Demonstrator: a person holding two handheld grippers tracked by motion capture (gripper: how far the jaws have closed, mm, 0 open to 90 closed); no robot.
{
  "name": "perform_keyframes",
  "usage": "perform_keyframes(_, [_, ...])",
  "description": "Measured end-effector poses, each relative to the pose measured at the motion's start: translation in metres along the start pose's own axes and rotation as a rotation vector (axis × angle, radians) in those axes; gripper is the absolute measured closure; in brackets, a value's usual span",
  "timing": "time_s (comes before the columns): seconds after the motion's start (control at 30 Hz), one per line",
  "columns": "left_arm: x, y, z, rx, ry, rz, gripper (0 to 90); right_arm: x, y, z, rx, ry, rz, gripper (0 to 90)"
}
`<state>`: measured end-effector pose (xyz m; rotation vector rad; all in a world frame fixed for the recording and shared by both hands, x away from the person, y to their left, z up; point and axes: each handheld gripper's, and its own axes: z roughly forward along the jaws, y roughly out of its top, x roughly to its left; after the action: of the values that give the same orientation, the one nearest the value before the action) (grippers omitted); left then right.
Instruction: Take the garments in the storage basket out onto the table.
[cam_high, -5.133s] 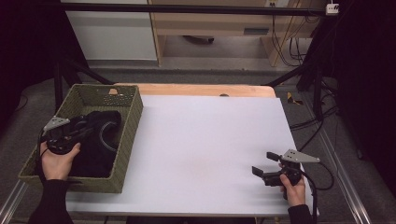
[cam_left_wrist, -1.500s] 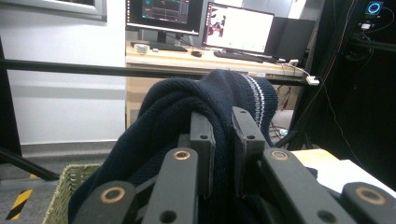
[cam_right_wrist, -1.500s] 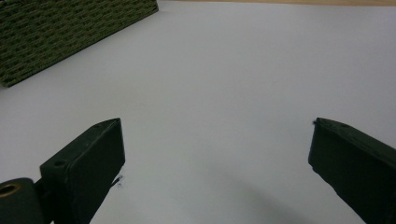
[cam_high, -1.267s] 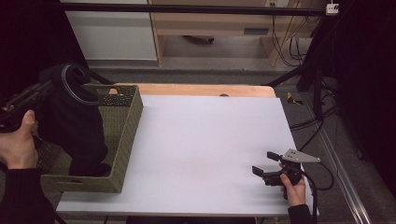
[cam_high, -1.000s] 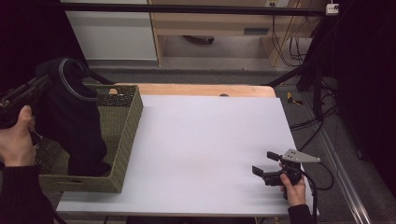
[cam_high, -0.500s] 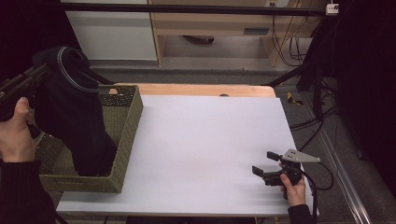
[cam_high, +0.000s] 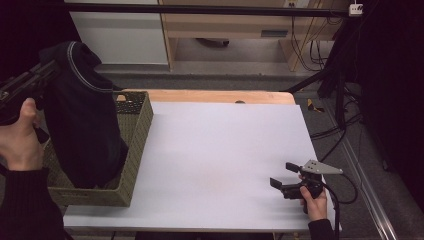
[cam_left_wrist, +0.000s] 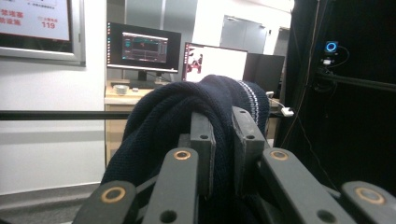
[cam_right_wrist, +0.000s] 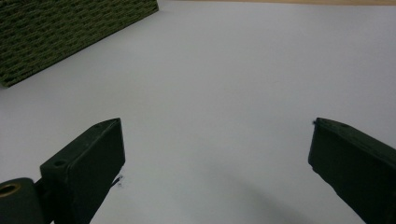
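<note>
A dark navy knitted garment (cam_high: 85, 125) with a pale stripe hangs over the olive woven basket (cam_high: 132, 150) at the table's left, its lower end still inside. My left gripper (cam_high: 47, 70) holds it up from the left, shut on a fold of the garment (cam_left_wrist: 187, 102), which drapes over the pads (cam_left_wrist: 203, 140) in the left gripper view. My right gripper (cam_high: 284, 175) rests low on the white table (cam_high: 220, 145) near the front right, jaws wide apart with nothing between them (cam_right_wrist: 217, 154).
The basket's wall (cam_right_wrist: 70, 32) shows at the far left of the right gripper view. A wooden strip (cam_high: 210, 96) runs along the table's far edge. Cables and a stand (cam_high: 335, 100) lie on the floor to the right. Monitors (cam_left_wrist: 142, 49) stand beyond the table.
My left gripper has lifted the garment higher and carried it a little right, so more of it hangs above the basket. The right gripper has stayed put.
</note>
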<state>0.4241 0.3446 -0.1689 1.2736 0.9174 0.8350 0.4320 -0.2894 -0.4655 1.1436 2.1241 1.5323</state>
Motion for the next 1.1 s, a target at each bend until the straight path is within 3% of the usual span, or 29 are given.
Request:
perform_keyframes(0.3, [-0.018,0.008,0.007,-0.014,-0.04,0.015,80.7,0.0,0.0,0.0,-0.004,0.001,-0.002,4.4])
perform_keyframes(0.8, [-0.044,0.005,0.029,-0.006,-0.105,0.009,80.7,0.0,0.0,0.0,0.001,0.001,0.0,4.5])
perform_keyframes(1.1, [-0.067,0.003,0.047,0.012,-0.152,0.021,80.7,0.0,0.0,0.0,-0.002,0.001,0.0,4.5])
